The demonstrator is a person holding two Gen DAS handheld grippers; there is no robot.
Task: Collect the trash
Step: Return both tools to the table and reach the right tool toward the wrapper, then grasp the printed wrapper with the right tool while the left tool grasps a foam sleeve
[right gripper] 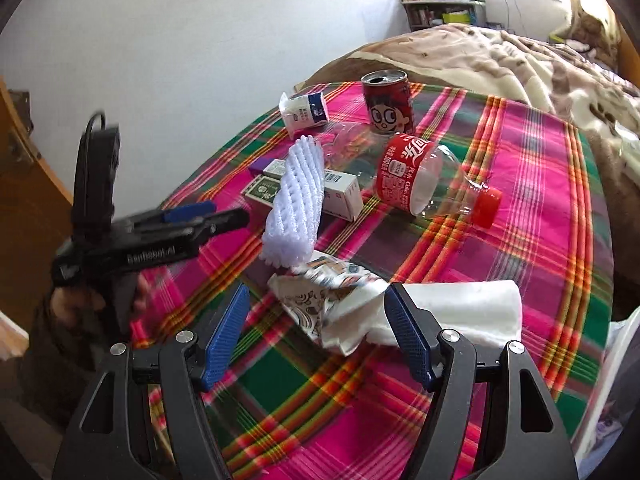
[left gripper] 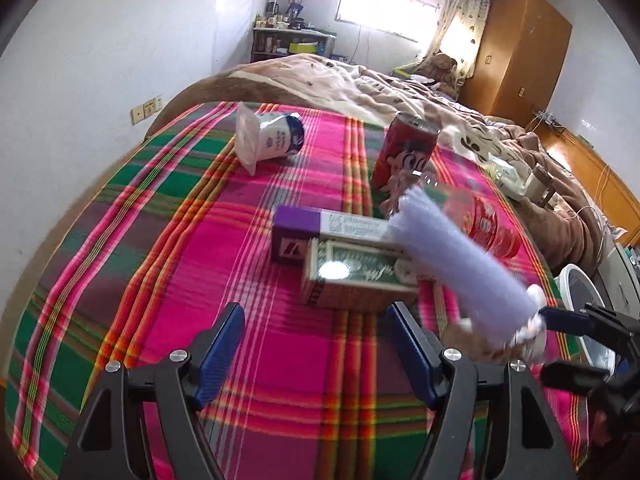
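Note:
Trash lies on a plaid cloth. My left gripper is open and empty, just short of a green box and a purple-and-white box. A white foam net sleeve leans on both boxes. Behind them are a red can standing upright, a tipped yogurt cup and a clear cola bottle on its side. My right gripper is open. A crumpled printed wrapper lies between its fingertips, next to a white tissue wad. The left gripper shows at the left.
A bed with a brown blanket lies behind the cloth. A white bin rim stands off the right edge. A wooden wardrobe and a shelf are at the far wall. A hand holds the left gripper.

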